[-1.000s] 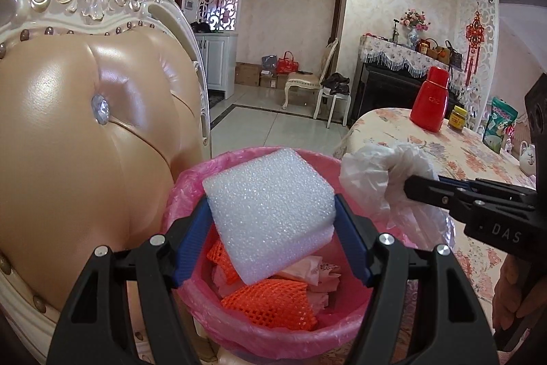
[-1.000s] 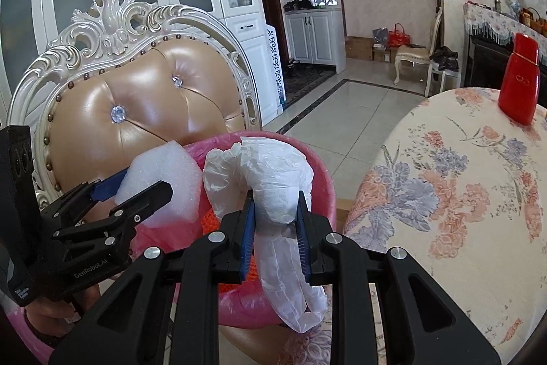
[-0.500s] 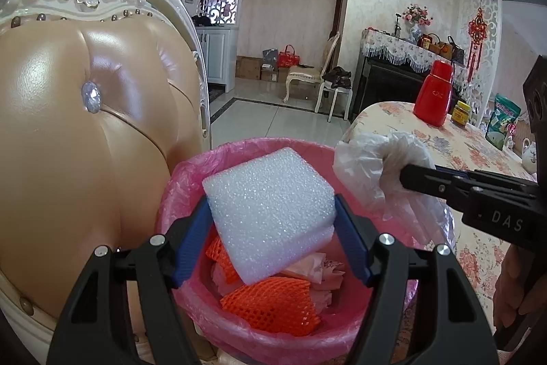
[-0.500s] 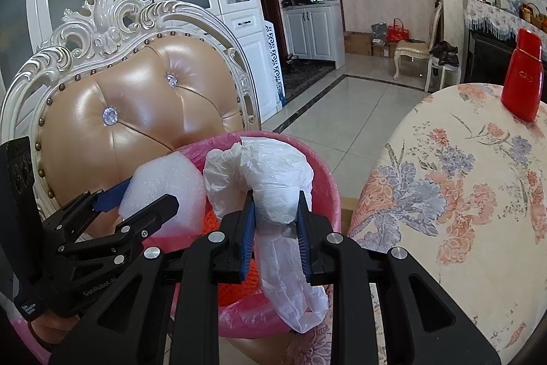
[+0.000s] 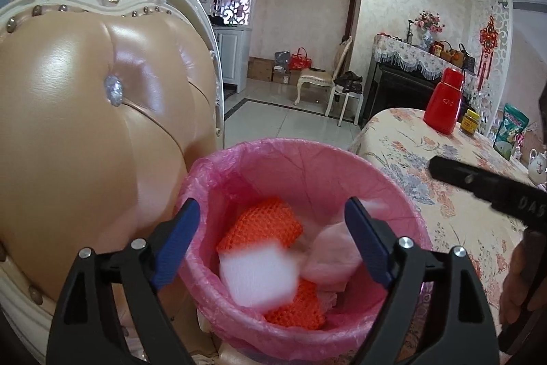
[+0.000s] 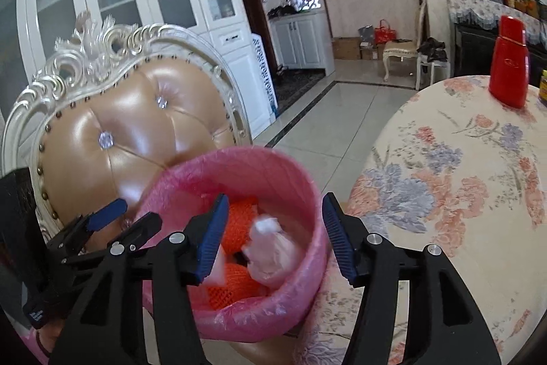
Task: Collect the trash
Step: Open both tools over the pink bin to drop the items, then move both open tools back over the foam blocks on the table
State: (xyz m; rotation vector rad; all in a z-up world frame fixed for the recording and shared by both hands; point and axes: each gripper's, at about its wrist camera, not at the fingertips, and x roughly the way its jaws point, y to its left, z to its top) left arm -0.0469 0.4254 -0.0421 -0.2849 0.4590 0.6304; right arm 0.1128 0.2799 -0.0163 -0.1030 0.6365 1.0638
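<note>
Both grippers hang over the pink-lined trash bin (image 5: 307,180), which sits against the tan leather chair (image 5: 85,132) and just beside the floral counter (image 5: 444,166).

Left gripper (image 5: 278,242): jaws wide apart, holding nothing. White foam block (image 5: 258,276) shows between and below them, inside the bin rim, blurred; judged to be in free fall or only just landed.

Right gripper (image 6: 273,233): jaws wide apart, holding nothing. White plastic bag (image 6: 270,248) lies crumpled inside the bin, on the right of the pile.

Risks from here:
1. Foam block is light and springy; it may bounce off the orange mesh netting (image 5: 263,224) below it and tip over the near rim, since the pile looks fairly high in the bin.
2. Bag is loose film. If either gripper dips while pulling out, a fingertip could snag the bag or the liner and drag it back out.
3. The 2 grippers are close together over 1 opening; a sideways pull could knock them together or nudge the bin.

Appearance of trash: foam is a white, roughly square slab, edges smeared by motion. Bag is translucent white, bunched into a soft lump. 2 patches of orange netting visible beneath. Liner is thin, wrinkled pink film folded over the rim.
</note>
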